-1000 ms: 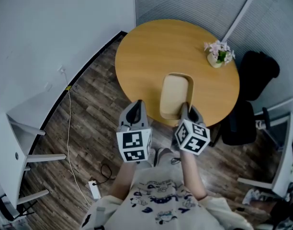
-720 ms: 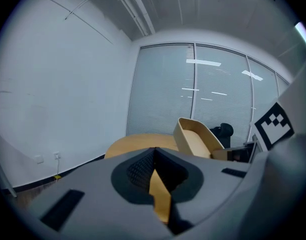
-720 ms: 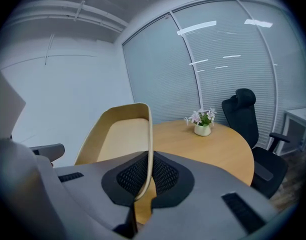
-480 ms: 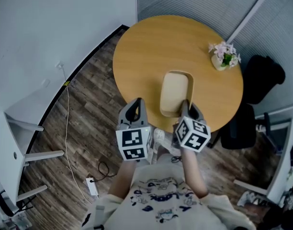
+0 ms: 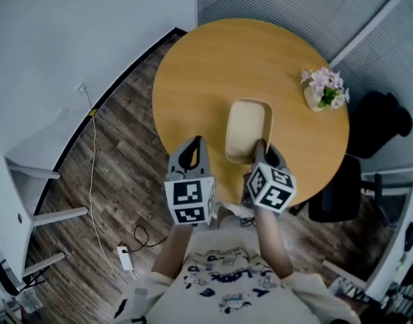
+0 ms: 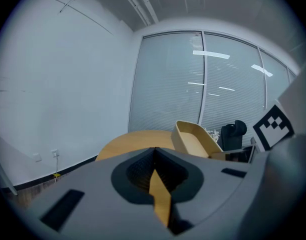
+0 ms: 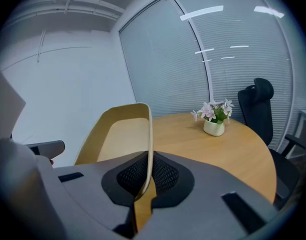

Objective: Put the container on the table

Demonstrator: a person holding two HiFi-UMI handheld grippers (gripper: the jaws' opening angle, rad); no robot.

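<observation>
Head view: container (image 5: pixel 247 128) now further in from tabletop's (image 5: pixel 193 79) near edge; placing looks close.
Right gripper (image 7: pixel 147 159): pinching container's rim.
Left gripper (image 6: pixel 154 151): pressed together, empty.

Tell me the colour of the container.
The container is pale tan, clearest in the right gripper view.

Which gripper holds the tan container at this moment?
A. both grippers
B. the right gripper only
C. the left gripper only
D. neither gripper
B: the right gripper is clamped on the rim of the container, while the left gripper is shut on nothing.
</observation>
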